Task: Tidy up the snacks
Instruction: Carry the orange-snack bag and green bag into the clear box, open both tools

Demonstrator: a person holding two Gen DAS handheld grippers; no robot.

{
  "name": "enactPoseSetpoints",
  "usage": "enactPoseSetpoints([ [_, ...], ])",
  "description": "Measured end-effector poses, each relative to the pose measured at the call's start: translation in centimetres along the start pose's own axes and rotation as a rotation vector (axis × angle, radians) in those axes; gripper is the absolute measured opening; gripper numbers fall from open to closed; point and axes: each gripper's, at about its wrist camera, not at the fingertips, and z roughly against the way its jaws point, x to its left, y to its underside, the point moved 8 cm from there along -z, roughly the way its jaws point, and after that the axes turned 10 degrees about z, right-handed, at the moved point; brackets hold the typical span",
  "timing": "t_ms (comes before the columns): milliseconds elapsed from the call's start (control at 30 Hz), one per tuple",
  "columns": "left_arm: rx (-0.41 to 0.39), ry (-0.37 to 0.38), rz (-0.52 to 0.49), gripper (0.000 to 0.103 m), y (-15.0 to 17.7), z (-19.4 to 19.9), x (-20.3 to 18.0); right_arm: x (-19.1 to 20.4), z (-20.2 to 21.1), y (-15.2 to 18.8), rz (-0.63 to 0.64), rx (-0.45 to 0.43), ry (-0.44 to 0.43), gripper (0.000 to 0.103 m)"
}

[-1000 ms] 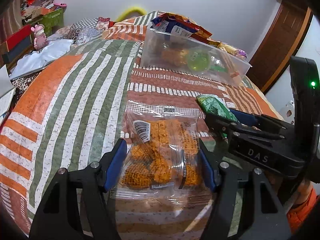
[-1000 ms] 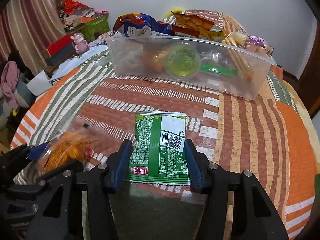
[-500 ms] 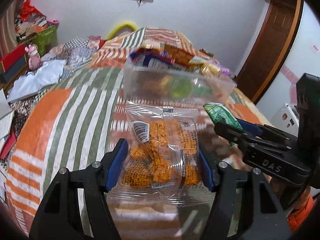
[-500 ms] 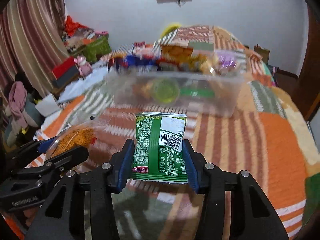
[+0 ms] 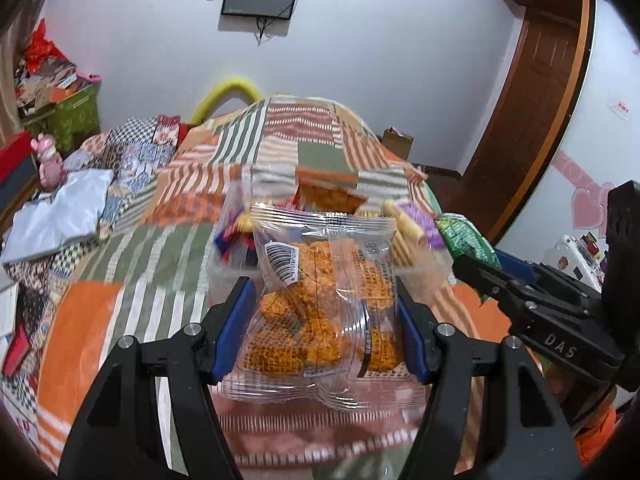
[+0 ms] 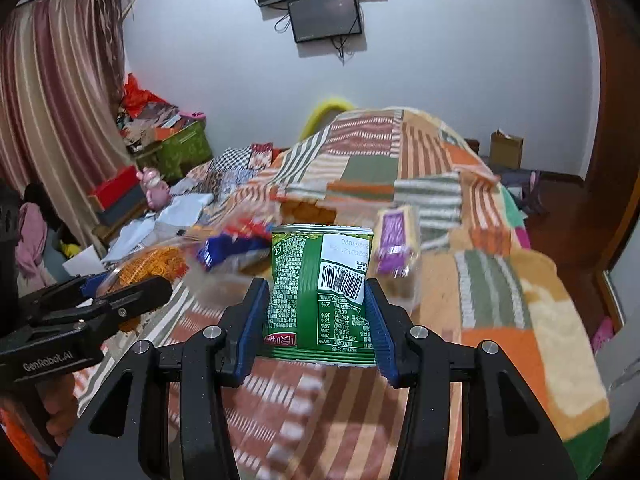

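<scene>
My left gripper [image 5: 324, 320] is shut on a clear packet of orange snacks [image 5: 324, 304] and holds it in the air above the bed. My right gripper [image 6: 316, 312] is shut on a green snack packet [image 6: 320, 292], also lifted; this packet shows at the right of the left wrist view [image 5: 464, 240]. Behind both packets stands a clear plastic box [image 5: 228, 272], blurred, with several snack packs inside, among them a blue one [image 6: 228, 248] and a purple one [image 6: 394, 240]. The left gripper and its orange packet show at the left of the right wrist view [image 6: 132, 276].
The striped orange, green and white blanket [image 5: 132, 256] covers the bed. A pink toy [image 5: 50, 160] and white sheets [image 5: 60, 216] lie at the left. A wooden door [image 5: 532, 120] is at the right, a screen [image 6: 324, 12] on the far wall.
Both grippers have lifted their packets off the blanket and risen, so the views now look higher, towards the wall. The box sits lower in view, behind the packets.
</scene>
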Motion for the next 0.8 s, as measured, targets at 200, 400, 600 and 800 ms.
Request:
enactPoseSetpoints([
  [200, -0.029, -0.006, -0.031, 0.065, -3.8, -2.4, -0.8, 0.1, -2.7, -1.9, 0.028, -0.002, 0.001, 0.045],
  [400, -0.026, -0.049, -0.048, 0.065, -5.8, -5.2, -0.1, 0.6, -5.8, -2.5, 0.055, 0.029, -0.022, 0.045],
  [600, 0.004, -0.099, -0.061, 0.065, -6.2, -8.4, 1.1, 1.2, -8.9, -1.5, 0.083, 0.097, -0.034, 0.045],
  [800, 0.056, -0.118, -0.054, 0.066, -5.4, -10.9, 2.3, 1.4, -9.7, -0.5, 0.134, 0.127, -0.007, 0.047],
])
